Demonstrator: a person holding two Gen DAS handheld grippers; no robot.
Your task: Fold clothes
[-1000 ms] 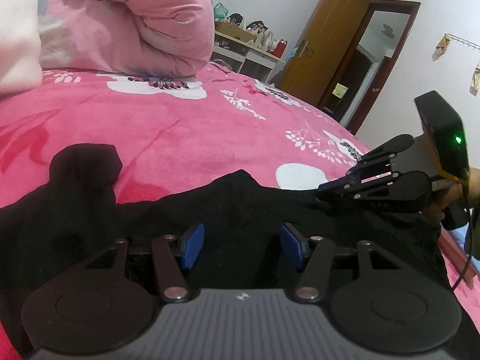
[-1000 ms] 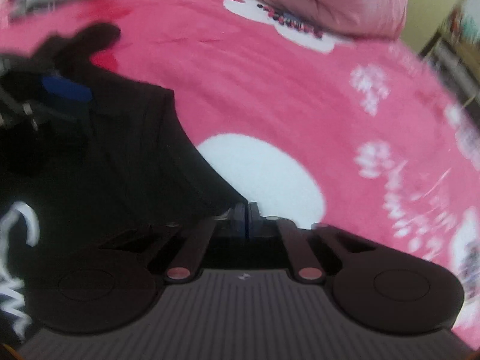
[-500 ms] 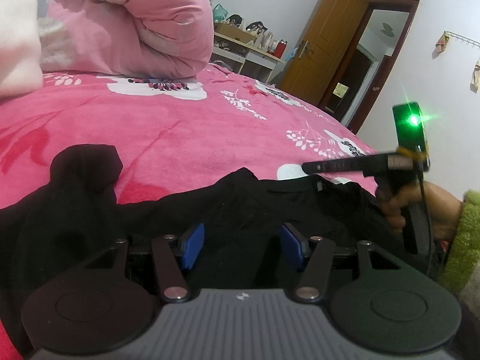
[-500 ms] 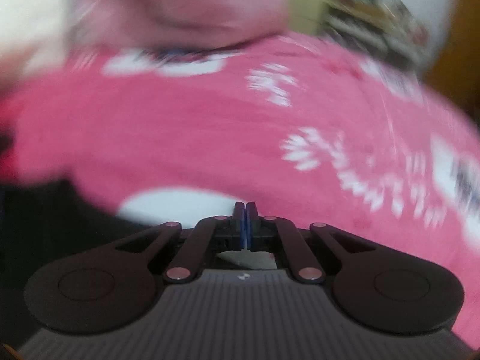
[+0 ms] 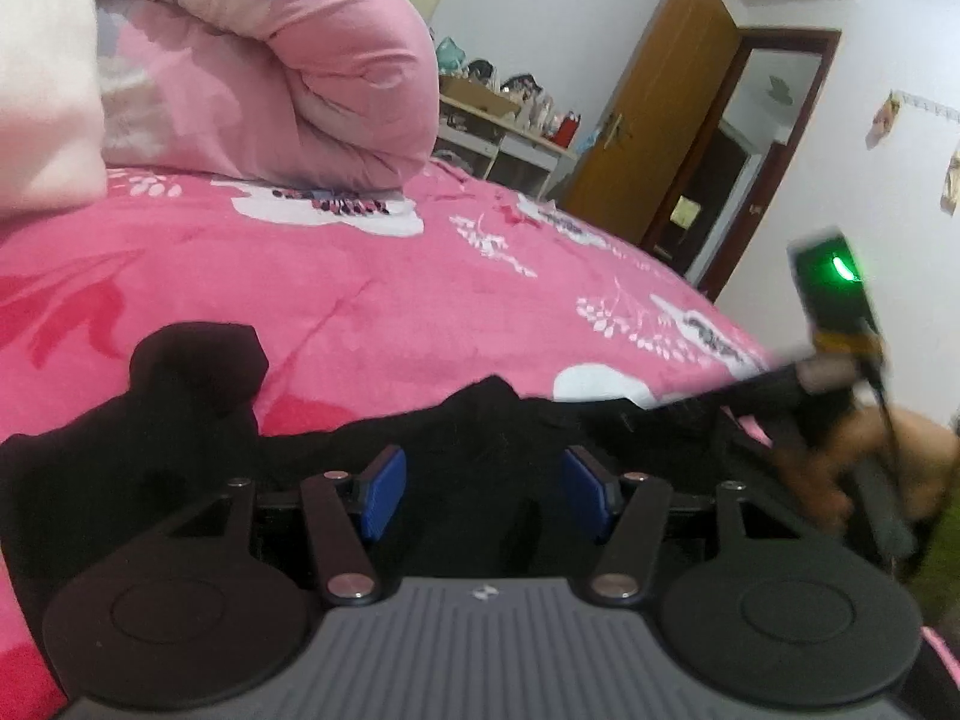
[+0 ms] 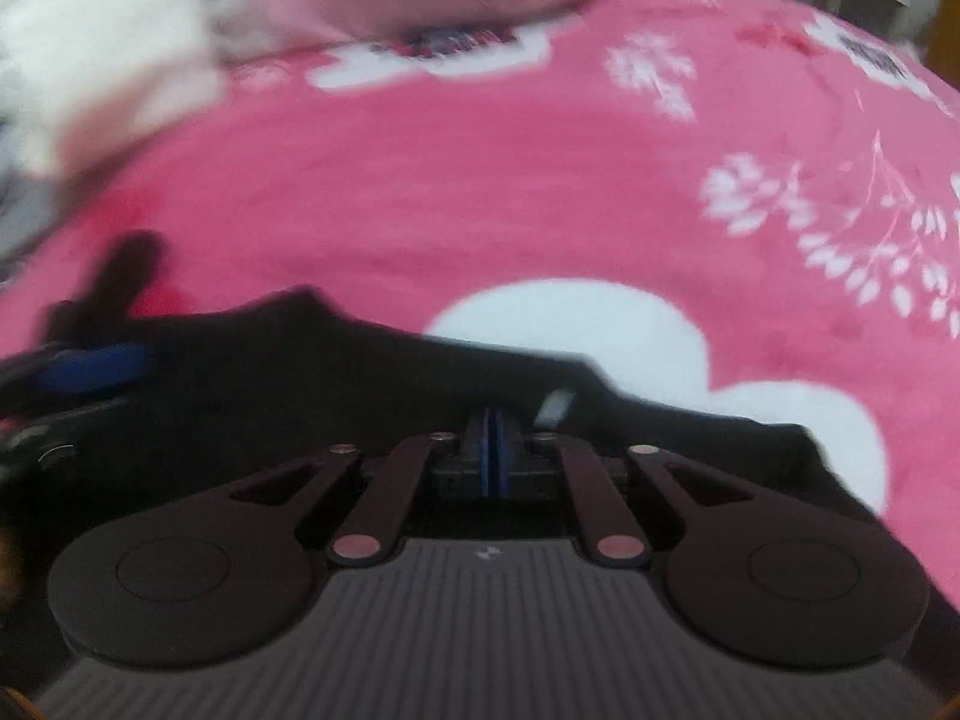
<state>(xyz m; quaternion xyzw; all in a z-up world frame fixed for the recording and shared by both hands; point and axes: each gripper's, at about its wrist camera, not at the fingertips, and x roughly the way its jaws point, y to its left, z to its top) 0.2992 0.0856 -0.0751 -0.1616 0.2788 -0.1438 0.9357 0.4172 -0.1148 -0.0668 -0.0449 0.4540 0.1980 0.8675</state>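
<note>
The garment [image 5: 468, 438] lies flat on the bed [image 5: 372, 294], at its near edge. The rolled quilt [image 5: 270, 78] rests behind it. The shelf unit [image 5: 510, 132] stands beyond the bed.

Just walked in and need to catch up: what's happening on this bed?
A person with a gripper in each hand is working on a black garment spread on the pink bedspread. The left gripper sits over it with jaws apart, gripping nothing. The right gripper is shut at the garment's far edge; whether it pinches cloth is unclear.
</note>
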